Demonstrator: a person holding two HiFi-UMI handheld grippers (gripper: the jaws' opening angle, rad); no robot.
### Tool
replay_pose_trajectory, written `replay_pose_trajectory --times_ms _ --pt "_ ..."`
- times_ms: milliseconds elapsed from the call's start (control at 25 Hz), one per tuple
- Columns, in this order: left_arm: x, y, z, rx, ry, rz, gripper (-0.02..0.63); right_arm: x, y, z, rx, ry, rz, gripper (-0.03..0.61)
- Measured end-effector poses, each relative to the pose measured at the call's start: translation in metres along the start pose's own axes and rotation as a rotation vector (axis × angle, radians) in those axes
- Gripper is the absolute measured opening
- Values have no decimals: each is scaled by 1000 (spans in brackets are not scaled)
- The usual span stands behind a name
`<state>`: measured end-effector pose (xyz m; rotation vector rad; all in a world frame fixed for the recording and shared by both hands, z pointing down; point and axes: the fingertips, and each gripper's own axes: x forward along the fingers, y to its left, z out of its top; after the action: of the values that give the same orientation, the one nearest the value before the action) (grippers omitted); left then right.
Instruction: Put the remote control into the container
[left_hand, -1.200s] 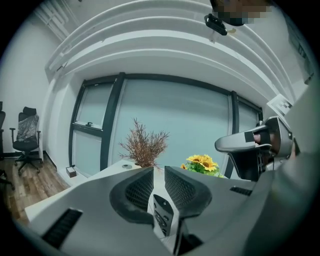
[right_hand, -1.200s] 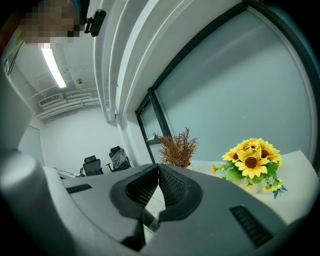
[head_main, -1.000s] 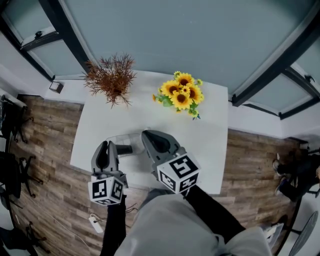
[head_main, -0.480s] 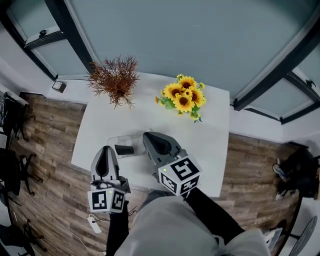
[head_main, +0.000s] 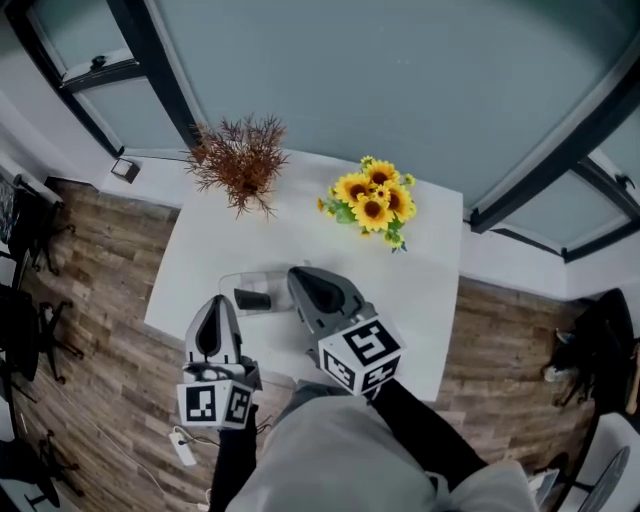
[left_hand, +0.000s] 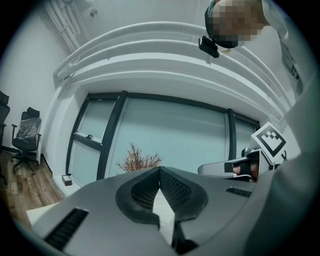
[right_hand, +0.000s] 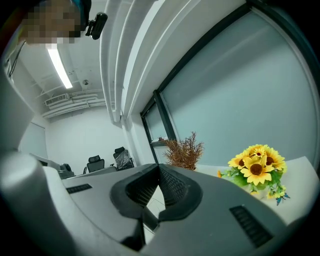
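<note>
You are holding left tool and right tool closed on nothing; the remote control is lying in the container, likely light, rigid and slick. Pinch its long sides.

A white table is set on brown plank floor. Near its far edge, yellow sunflowers and a rust-brown dried sprig are seen. Black-and-white square markers are borne by the grey left gripper and right gripper.
</note>
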<state>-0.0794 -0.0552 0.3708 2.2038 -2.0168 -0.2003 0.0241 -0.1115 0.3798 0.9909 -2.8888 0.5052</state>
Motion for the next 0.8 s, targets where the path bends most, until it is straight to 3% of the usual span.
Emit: replay_pose_trajectory --times_ms 800 --pt "-5 5 -2 -5 4 21 8 1 4 2 -42 8 -2 5"
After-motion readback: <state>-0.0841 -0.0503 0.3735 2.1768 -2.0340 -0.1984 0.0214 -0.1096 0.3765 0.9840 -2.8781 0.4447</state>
